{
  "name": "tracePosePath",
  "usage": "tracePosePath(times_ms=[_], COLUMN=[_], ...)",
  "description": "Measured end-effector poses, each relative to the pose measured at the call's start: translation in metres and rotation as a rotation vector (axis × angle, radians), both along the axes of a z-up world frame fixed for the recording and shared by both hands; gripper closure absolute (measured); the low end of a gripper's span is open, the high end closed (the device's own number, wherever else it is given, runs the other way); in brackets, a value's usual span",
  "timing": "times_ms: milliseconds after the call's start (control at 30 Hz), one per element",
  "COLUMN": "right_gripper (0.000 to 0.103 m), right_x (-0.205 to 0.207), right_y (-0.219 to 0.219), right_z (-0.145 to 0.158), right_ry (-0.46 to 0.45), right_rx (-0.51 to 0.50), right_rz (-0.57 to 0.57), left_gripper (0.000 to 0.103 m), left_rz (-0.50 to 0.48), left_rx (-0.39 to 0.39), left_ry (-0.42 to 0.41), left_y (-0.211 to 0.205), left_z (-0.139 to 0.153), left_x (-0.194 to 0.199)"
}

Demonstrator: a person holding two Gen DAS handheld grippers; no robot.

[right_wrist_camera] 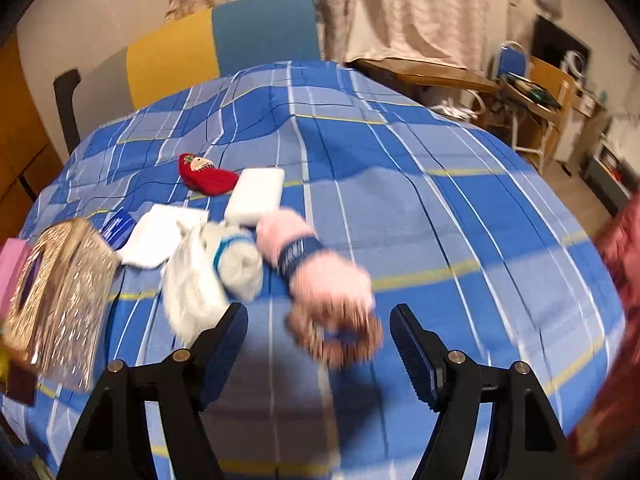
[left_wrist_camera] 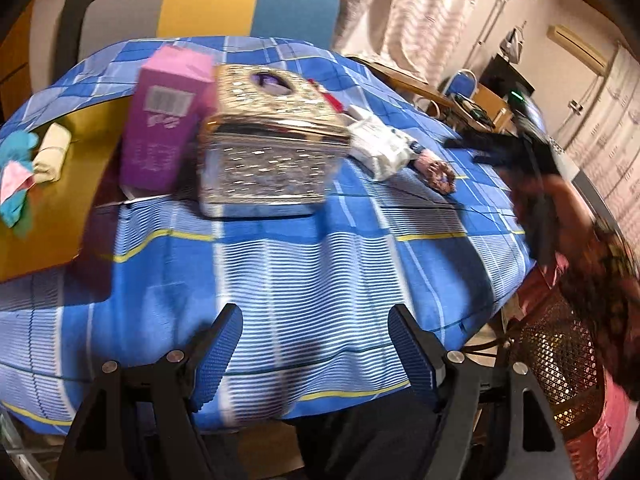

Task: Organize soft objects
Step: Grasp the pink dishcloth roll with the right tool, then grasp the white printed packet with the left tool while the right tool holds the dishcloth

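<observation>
My right gripper [right_wrist_camera: 318, 316] is open and low over the blue plaid tablecloth [right_wrist_camera: 440, 240]. A brown-pink scrunchie [right_wrist_camera: 340, 336] lies just ahead of it, between the lines of its two fingers and untouched. Behind the scrunchie lie fluffy pink socks with a blue band [right_wrist_camera: 308, 256], a rolled grey-white sock [right_wrist_camera: 236, 260], a white packet [right_wrist_camera: 192, 292], a folded white cloth [right_wrist_camera: 156, 236], a white block [right_wrist_camera: 256, 194] and a red knitted piece [right_wrist_camera: 206, 176]. My left gripper [left_wrist_camera: 316, 320] is open and empty over bare cloth, short of the gold tissue box [left_wrist_camera: 272, 140].
A purple-pink carton [left_wrist_camera: 164, 120] stands left of the tissue box. A yellow board [left_wrist_camera: 60, 220] at the far left carries a rolled cream cloth [left_wrist_camera: 50, 152] and a teal-pink cloth [left_wrist_camera: 16, 176]. A woven basket [left_wrist_camera: 560, 368] sits off the table's right edge by a patterned sleeve [left_wrist_camera: 600, 272]. A grey-yellow-blue chair [right_wrist_camera: 200, 52] stands behind.
</observation>
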State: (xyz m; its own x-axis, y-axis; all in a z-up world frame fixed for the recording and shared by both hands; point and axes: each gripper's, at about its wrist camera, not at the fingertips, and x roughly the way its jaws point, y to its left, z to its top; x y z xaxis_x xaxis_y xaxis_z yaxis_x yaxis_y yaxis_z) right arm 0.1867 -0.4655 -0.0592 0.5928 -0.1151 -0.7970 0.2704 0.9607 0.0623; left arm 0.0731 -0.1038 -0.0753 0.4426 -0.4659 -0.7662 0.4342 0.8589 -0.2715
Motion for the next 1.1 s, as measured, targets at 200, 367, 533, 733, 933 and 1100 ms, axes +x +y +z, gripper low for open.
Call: tracePosePath(times_ms=[200, 367, 533, 733, 933, 1100], right_gripper=[0.029, 0.043, 0.055, 0.07, 0.071, 0.063], right_x=[0.063, 0.075, 0.064, 0.028, -0.013, -0.017], right_y=[-0.013, -0.021, -0.025, -0.052, -0.088, -0.098], right_z=[-0.027, -0.054, -0.052, -0.038, -0.036, -0.046], right_ry=[0.147, 0.202, 0.151, 0.102, 0.005, -0.004], right_rx=[0.003, 0.08, 0.094, 0.16, 0.281, 0.324], right_rz=[0.061, 0.078, 0.114, 0.051, -0.043, -0.067], left_gripper=[0.027, 0.027, 0.027, 0.026, 0.026, 0.026], left_rz=[-0.041, -0.048, -0.067, -0.099, -0.061, 0.049], left_rx=[0.028, 0.022, 0.015, 0.058, 0.063, 0.096], left_ry=[-0.001, 0.008, 0.02, -0.001, 0.046, 0.06], left_y=[-0.028, -0.05, -0.085, -0.144, -0.188, -0.209], left_z=[0.005, 0.009, 0.011, 0.014, 0.005, -0.004], left_x=[0.004, 0.02, 0.039, 0.064, 0.111, 0.151])
